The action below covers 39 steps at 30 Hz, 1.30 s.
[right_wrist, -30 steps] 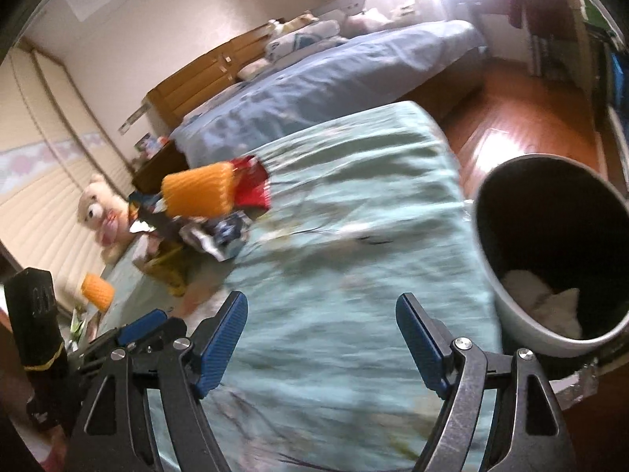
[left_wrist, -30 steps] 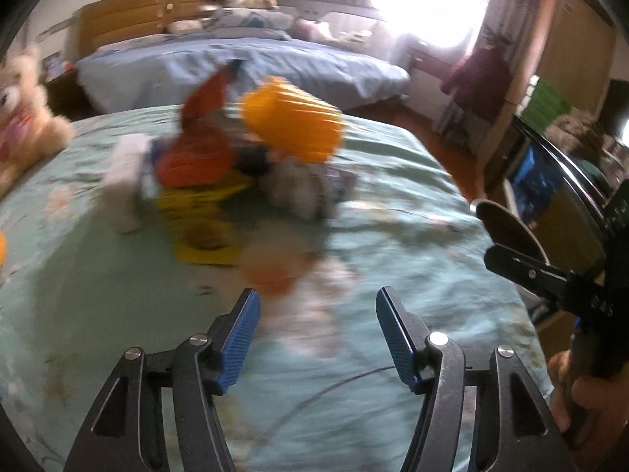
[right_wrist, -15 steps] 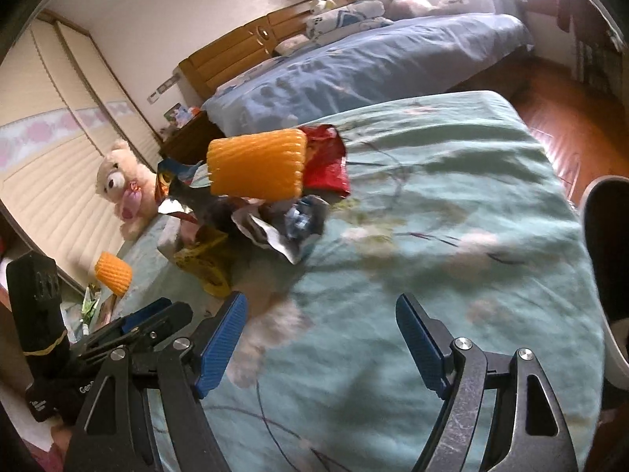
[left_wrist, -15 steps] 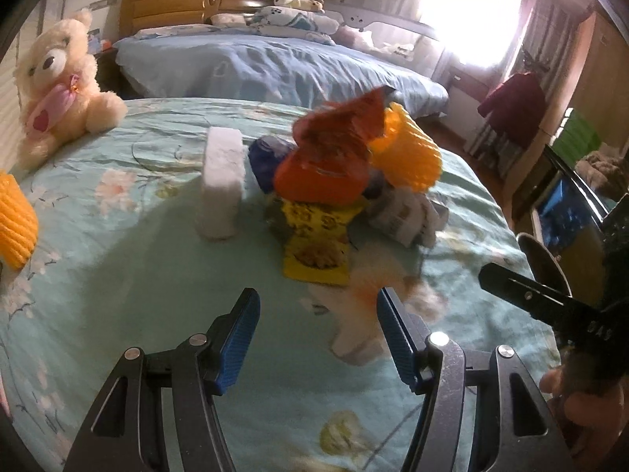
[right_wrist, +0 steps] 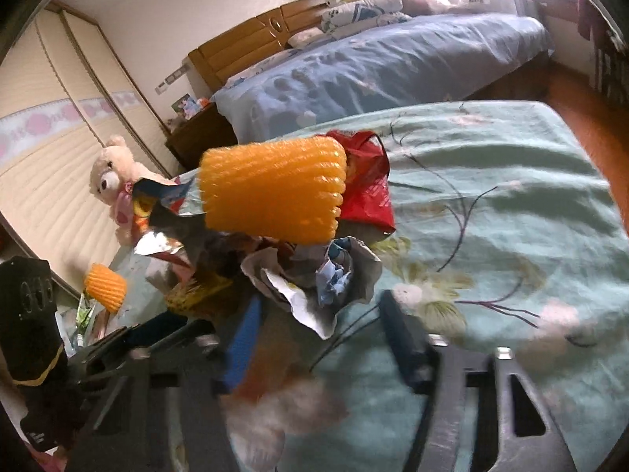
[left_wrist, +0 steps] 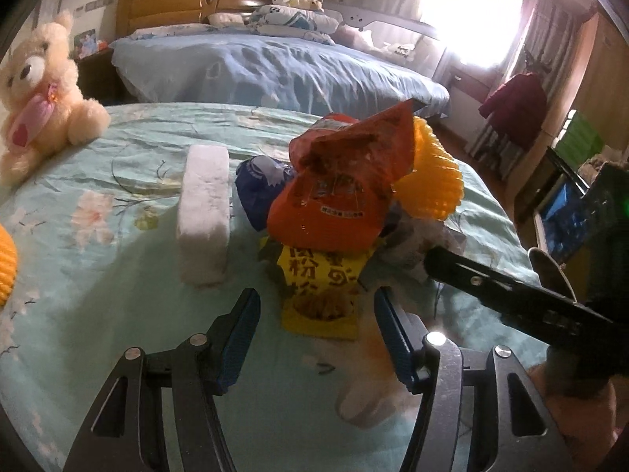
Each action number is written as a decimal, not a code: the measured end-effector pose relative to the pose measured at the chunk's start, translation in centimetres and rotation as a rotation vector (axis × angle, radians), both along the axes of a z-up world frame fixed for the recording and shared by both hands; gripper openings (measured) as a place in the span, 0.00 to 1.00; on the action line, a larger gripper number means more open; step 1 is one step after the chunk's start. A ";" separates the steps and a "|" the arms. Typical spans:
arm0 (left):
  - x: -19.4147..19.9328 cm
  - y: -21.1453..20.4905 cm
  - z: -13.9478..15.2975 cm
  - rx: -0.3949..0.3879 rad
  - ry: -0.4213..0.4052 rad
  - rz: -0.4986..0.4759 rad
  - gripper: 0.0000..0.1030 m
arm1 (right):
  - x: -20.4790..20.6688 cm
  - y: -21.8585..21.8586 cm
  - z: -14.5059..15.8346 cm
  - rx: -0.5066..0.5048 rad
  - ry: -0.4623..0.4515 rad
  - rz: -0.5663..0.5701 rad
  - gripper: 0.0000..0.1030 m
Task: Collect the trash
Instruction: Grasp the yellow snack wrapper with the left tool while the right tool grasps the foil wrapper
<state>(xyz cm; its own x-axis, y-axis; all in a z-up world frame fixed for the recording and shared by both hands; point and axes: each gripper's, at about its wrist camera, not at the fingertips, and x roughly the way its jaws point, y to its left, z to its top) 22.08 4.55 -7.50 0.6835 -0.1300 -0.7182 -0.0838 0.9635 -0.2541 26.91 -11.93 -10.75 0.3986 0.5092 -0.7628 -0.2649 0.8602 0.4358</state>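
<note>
Closing on the trash pile (left_wrist: 338, 212) mid-bed since a second ago; left claw (left_wrist: 316, 334) gaping, yellow packet (left_wrist: 320, 287) dead ahead, lengthwise; right claw (right_wrist: 314, 338) blurred, seemingly apart, nearing crumpled wrapper (right_wrist: 314, 279).

trash pile (left_wrist: 338, 212) mid-bedspread (left_wrist: 118, 314), foam block (left_wrist: 204, 212) left of it, teddy bear (left_wrist: 39, 94) far left

left gripper (left_wrist: 316, 324) level and low, jaws spread wide, blue pads (left_wrist: 241, 338) facing inward with nothing between them; right gripper (right_wrist: 318, 338) likewise parted and unloaded, its frame blurred; the person's right hand (left_wrist: 574, 409) grips its handle at lower right
</note>
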 end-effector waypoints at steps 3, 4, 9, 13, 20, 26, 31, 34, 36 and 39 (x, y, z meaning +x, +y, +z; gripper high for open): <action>0.7 0.4 -0.4 -0.028 0.001 -0.006 0.33 | 0.2 -0.5 -0.2 0.046 -0.006 -0.016 0.21; 0.8 0.4 -0.3 -0.027 -0.005 -0.004 0.31 | 0.1 -0.6 -0.1 0.035 -0.008 -0.020 0.13; 0.2 -0.3 -0.1 -0.012 -0.031 -0.041 0.22 | -1.2 -1.9 0.1 0.059 0.004 -0.020 0.06; -1.1 -1.8 -0.1 -0.022 -0.034 -0.091 0.22 | -2.7 -3.8 0.3 0.061 0.002 -0.047 0.04; -1.2 -4.0 0.0 -0.022 -0.030 -0.174 0.22 | -4.8 -8.5 1.3 0.052 -0.009 -0.140 0.01; -1.4 -6.1 0.5 -0.027 -0.032 -0.235 0.22 | -6.5 -11.9 2.1 0.046 -0.026 -0.206 0.01; -0.8 -8.1 0.5 -0.027 -0.034 -0.287 0.22 | -7.8 -14.0 2.3 0.044 -0.031 -0.247 0.01; -0.9 -9.4 0.7 -0.024 -0.039 -0.320 0.22 | -8.4 -15.6 2.5 0.047 -0.031 -0.276 0.01; -0.8 -10.0 0.9 -0.026 -0.043 -0.341 0.22 | -8.8 -16.2 2.7 0.044 -0.037 -0.290 0.01; -0.3 -11.1 0.9 -0.028 -0.042 -0.371 0.22 | -9.5 -17.5 3.0 0.038 -0.046 -0.314 0.01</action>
